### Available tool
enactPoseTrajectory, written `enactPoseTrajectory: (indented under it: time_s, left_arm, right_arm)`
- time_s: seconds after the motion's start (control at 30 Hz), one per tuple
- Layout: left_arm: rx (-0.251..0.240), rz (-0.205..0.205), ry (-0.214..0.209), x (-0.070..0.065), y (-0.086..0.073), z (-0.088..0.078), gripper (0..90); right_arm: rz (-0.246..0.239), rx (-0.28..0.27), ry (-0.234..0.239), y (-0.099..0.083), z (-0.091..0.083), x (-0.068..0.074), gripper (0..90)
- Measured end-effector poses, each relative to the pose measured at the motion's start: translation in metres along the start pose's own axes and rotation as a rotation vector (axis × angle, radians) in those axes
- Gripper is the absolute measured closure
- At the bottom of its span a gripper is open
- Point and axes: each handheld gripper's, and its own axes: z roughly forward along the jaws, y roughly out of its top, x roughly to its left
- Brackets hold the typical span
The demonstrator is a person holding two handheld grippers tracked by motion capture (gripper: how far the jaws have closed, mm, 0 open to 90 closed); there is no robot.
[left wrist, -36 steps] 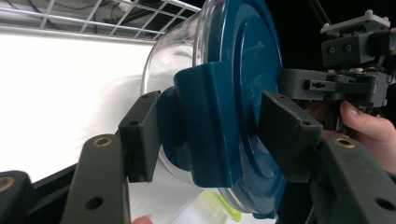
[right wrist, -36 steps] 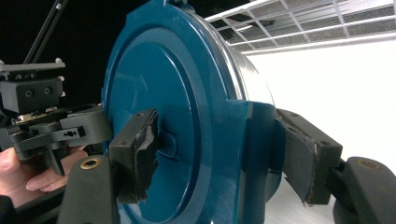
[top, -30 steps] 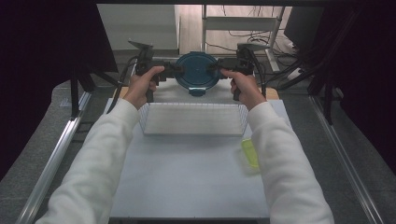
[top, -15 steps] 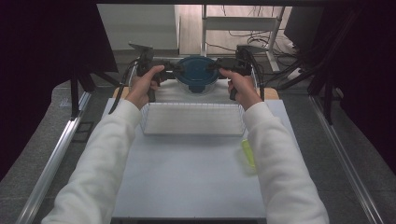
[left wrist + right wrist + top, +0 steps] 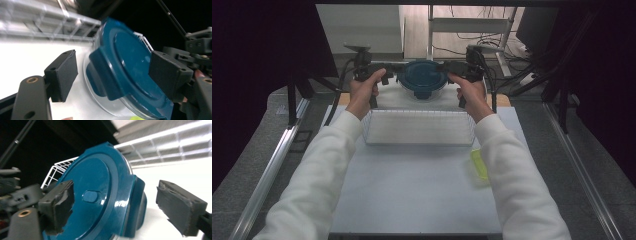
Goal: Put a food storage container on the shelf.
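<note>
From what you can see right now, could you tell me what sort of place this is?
Probably a lab bench set up for recording handling work: a white tabletop framed by metal rails, loose cables on the floor behind it, and a person holding a claw in each hand at a blue-lidded clear round container.

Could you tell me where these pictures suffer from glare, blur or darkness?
High view: dark at both sides, the table evenly lit. Left gripper view: the table is blown out white, the wire basket smeared, the blue lid soft. Right gripper view: small highlights on the lid, black background upper left.
</note>
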Motion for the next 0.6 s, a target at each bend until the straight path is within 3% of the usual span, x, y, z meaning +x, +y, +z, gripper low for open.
enactPoseTrajectory:
  time_s: [0.1,0.27,0.4,0.47,0.6]
  left_arm:
    - [-0.008,0.054,-0.007,-0.012,-0.004,-0.01,22.2]
    - [0.028,0.177,0.001,-0.033,-0.023,-0.024,22.3]
    - [0.041,0.266,0.016,-0.044,-0.044,-0.039,22.3]
    - [0.041,0.277,0.005,-0.046,-0.058,-0.047,22.5]
    - [0.059,0.316,0.03,-0.044,-0.088,-0.064,22.8]
  right_arm:
    - [-0.08,-0.034,-0.018,-0.003,-0.016,0.005,11.9]
    - [-0.159,-0.032,0.05,-0.012,-0.039,0.005,15.1]
    - [-0.275,-0.033,0.051,-0.028,-0.062,0.004,17.4]
    - [-0.322,-0.04,0.065,-0.039,-0.074,0.002,18.9]
    - [-0.398,-0.036,0.059,-0.064,-0.093,-0.006,20.7]
